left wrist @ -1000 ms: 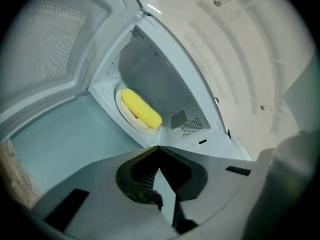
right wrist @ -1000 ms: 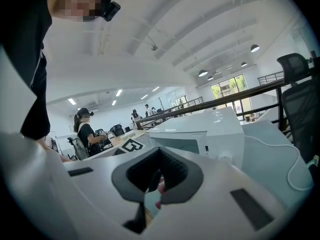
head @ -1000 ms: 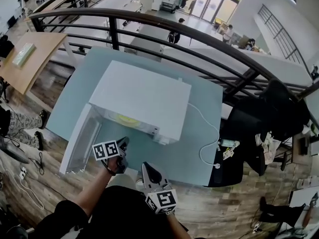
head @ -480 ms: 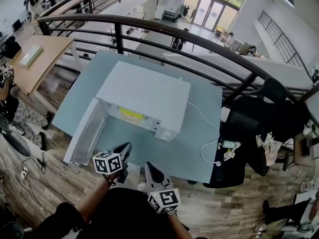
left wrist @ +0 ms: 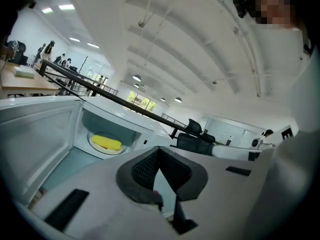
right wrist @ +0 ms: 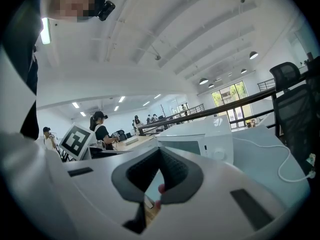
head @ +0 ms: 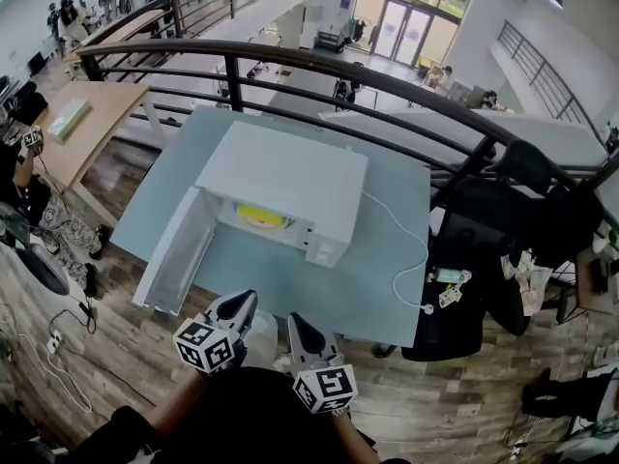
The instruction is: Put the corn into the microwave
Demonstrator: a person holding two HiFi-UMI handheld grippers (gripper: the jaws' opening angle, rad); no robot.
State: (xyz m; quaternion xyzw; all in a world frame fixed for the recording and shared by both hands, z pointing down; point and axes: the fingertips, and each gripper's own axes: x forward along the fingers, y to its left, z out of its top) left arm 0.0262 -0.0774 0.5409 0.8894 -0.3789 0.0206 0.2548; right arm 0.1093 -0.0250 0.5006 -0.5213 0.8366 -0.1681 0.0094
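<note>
Corn (head: 261, 217) lies inside microwave (head: 290, 177) (door (head: 177, 264) open).

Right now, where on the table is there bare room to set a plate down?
The widest bare patch of the table lies in front of the microwave, between its open door and the cable. Inside is crowded: the corn already lies there.

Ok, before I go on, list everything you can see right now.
table: one, pale blue-green, before the railing
microwave: one, white, on the table, door open
corn: one, yellow, inside the microwave
cable: one, white, across the table's right side
railing: one, dark, behind the table
office chair: one, black, right of the table
left gripper: one, grey, shut, empty, near the table's front edge
right gripper: one, grey, shut, empty, beside the left
</note>
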